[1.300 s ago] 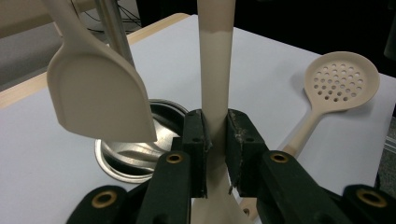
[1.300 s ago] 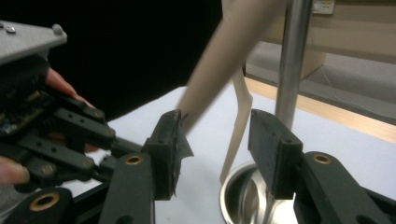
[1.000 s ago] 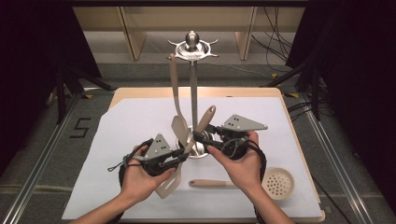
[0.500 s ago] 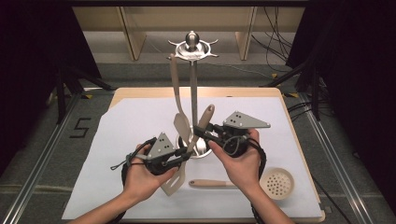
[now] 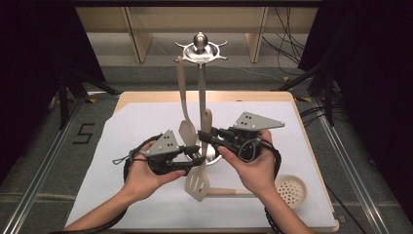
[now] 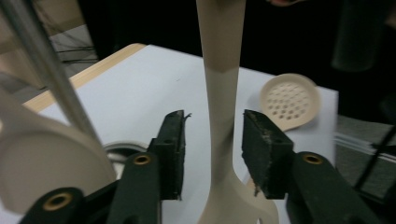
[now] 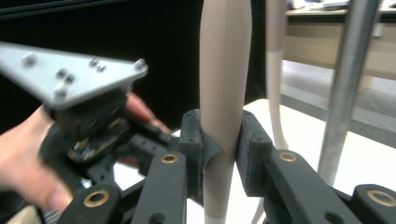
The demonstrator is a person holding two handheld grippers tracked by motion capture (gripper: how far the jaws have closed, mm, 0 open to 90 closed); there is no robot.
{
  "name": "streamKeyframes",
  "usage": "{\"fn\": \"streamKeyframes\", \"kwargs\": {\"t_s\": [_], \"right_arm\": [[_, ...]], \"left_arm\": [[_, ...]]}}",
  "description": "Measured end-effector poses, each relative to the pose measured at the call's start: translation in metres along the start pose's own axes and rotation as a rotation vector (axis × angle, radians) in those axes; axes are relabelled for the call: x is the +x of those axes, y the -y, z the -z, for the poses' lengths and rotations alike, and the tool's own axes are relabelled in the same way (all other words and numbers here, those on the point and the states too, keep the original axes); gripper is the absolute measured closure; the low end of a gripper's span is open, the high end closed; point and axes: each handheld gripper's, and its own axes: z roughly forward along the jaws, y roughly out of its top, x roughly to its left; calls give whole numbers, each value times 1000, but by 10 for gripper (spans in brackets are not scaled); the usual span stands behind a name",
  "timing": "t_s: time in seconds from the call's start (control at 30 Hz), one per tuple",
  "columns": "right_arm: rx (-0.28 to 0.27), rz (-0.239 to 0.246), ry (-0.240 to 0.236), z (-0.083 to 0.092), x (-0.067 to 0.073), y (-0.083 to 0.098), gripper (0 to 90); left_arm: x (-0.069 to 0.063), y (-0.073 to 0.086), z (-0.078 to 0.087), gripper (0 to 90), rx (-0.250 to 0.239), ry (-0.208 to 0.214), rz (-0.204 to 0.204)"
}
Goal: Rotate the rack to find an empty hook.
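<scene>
The slotted spatula, upright beside the rack's pole, is mid-handover: right gripper has just clamped its handle, left gripper has just released (jaws flanking it), so hanging comes next.

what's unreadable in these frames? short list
- Stand base: high view, mostly covered by both grippers.
- Slotted turner head: left gripper view, cut off by the bottom edge; slots unseen there.
- Skimmer handle: high view, partly under the right hand.
- Hanging spoon: left gripper view, blurred, cut by the left edge.
- Turner handle tip: right gripper view, cut by the top edge.
</scene>
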Motion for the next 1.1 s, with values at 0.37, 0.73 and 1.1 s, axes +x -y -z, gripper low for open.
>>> {"fn": "streamKeyframes", "kwargs": {"t_s": [0.37,0.73,1.1], "right_arm": [[0,29,-125,3,0,-4,753],[-4,23,-155,5,-2,-2,752],[-67,36,-97,18,-5,-2,621]], "left_arm": [[13,-9,-2,569,-47,219,35],[11,-13,-6,763,-10,230,50],[9,-23,-5,770,23,82,41]]}}
